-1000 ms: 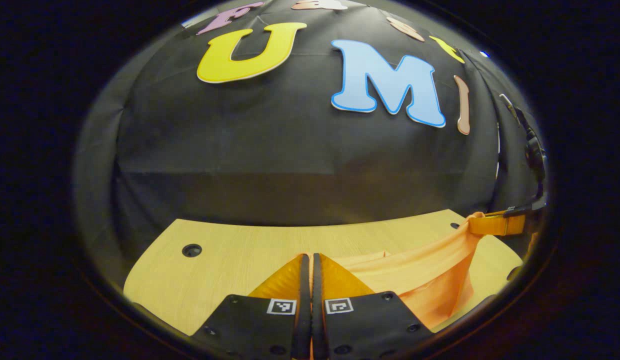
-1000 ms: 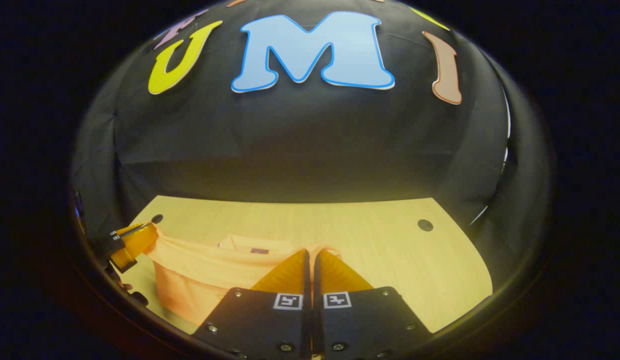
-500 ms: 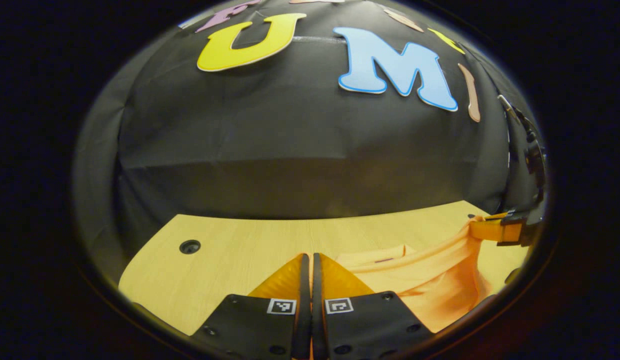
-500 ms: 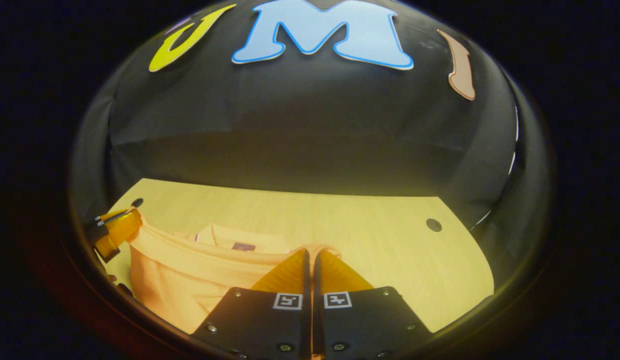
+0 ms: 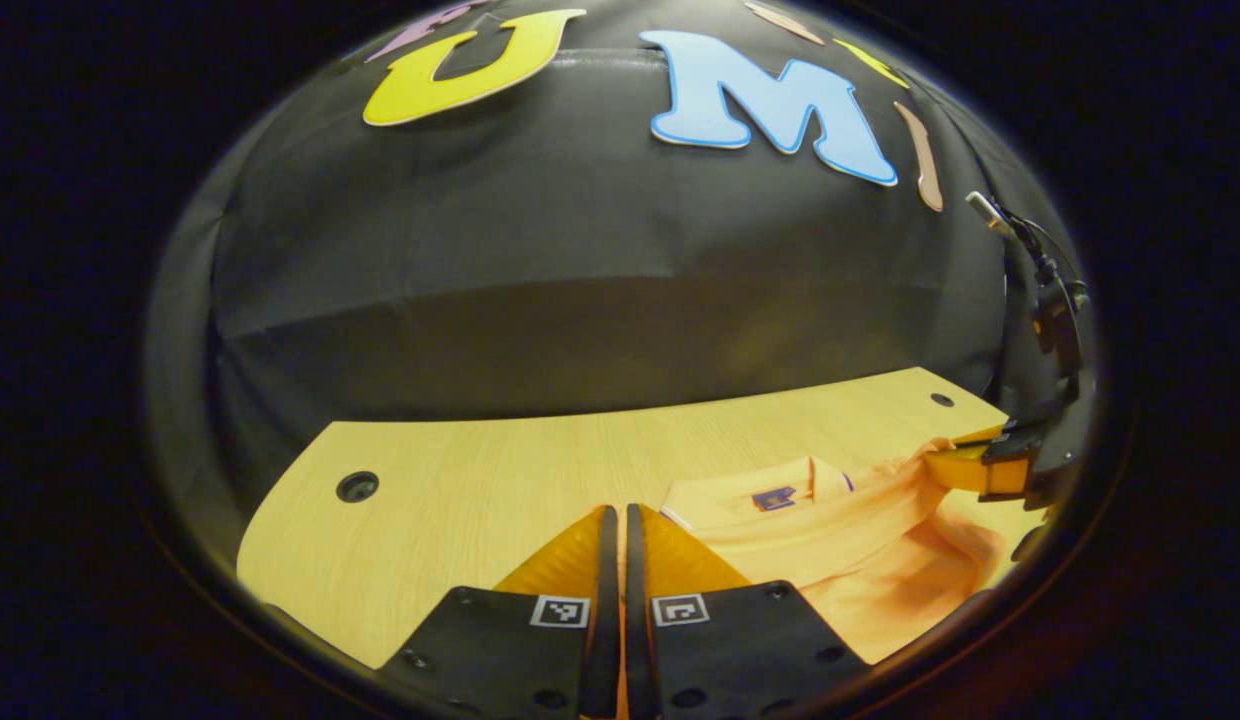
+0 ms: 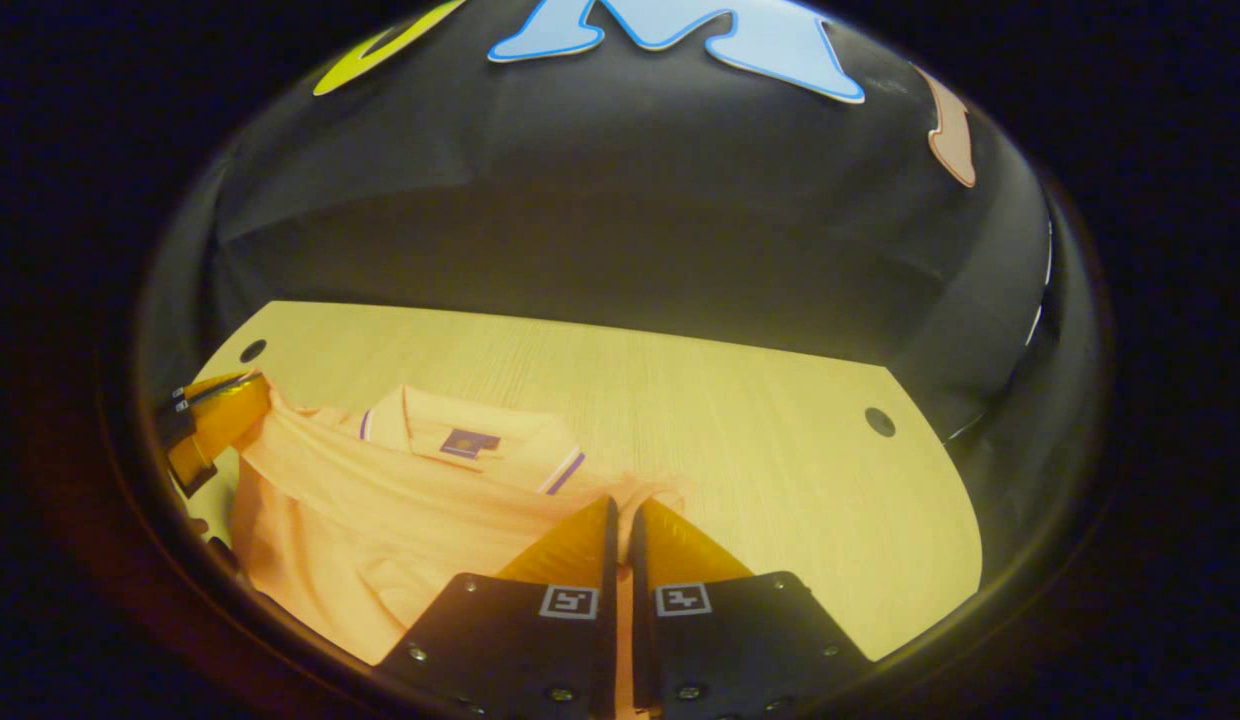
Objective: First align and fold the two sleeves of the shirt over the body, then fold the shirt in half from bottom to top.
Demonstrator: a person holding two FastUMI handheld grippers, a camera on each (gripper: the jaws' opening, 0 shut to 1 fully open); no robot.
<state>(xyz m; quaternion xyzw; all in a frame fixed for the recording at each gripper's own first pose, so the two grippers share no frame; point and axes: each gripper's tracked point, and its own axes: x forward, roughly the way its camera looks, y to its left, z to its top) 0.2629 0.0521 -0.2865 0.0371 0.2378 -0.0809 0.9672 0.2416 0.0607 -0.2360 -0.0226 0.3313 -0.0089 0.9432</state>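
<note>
With both claws clenched on the bottom hem of the orange shirt (image 6: 380, 510), the left gripper (image 5: 614, 515) and the right gripper (image 6: 620, 505) hold that edge stretched between them above the wooden table (image 6: 740, 420), carried toward the collar (image 6: 460, 440) on the far side. From where I stand, the risk is an uneven fold: if one side travels farther than the other, the hem will land crooked. Thin fabric could also slip from either pinch, or the slack middle could bunch and drag the layer lying underneath out of line.
</note>
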